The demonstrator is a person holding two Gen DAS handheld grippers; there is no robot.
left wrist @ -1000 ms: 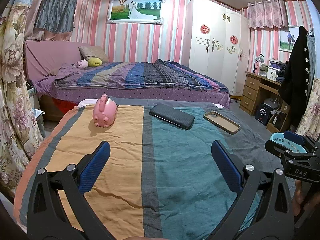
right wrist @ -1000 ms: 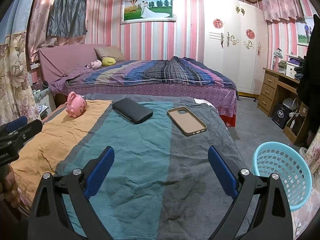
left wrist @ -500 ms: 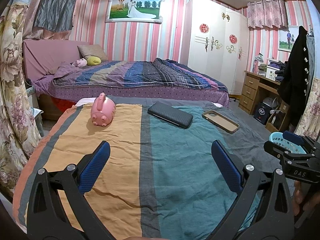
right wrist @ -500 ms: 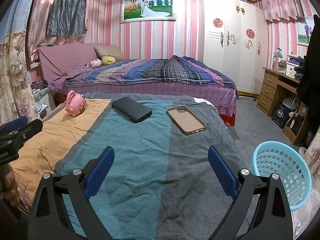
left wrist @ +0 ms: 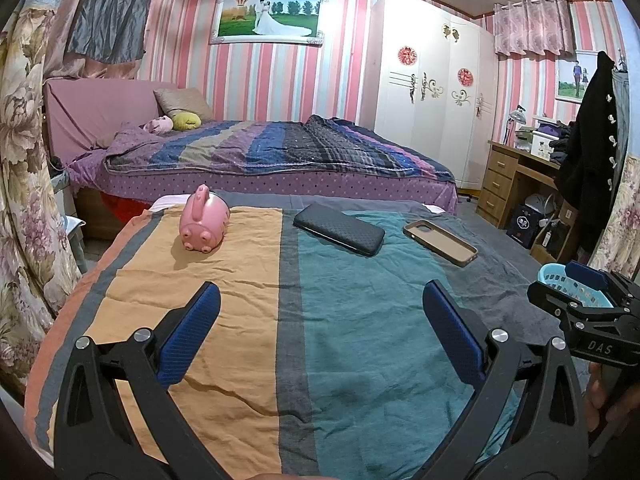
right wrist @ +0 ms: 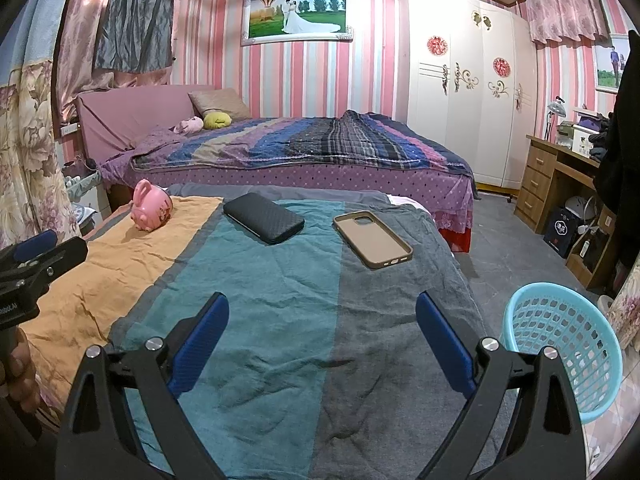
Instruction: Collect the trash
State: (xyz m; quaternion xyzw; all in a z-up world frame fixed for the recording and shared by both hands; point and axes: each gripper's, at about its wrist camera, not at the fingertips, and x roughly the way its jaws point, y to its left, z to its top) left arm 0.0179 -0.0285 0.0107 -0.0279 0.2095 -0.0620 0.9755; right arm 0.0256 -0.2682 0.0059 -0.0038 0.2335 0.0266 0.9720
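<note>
Both tongs are hovering spread apart over the striped cloth, gripping nothing.

The left tongs (left wrist: pixel 320 304) are hanging above the near edge of the cloth (left wrist: pixel 340 340), the right tongs (right wrist: pixel 322 314) beside them. Well ahead, toward the far edge, a pink piggy bank (left wrist: pixel 204 222) is sitting at the far left corner, a black case (left wrist: pixel 339 229) is lying mid-edge, and a tan phone case (right wrist: pixel 372 238) is lying toward the far right. A blue basket (right wrist: pixel 560 344) is standing just off the cloth's right edge.
</note>
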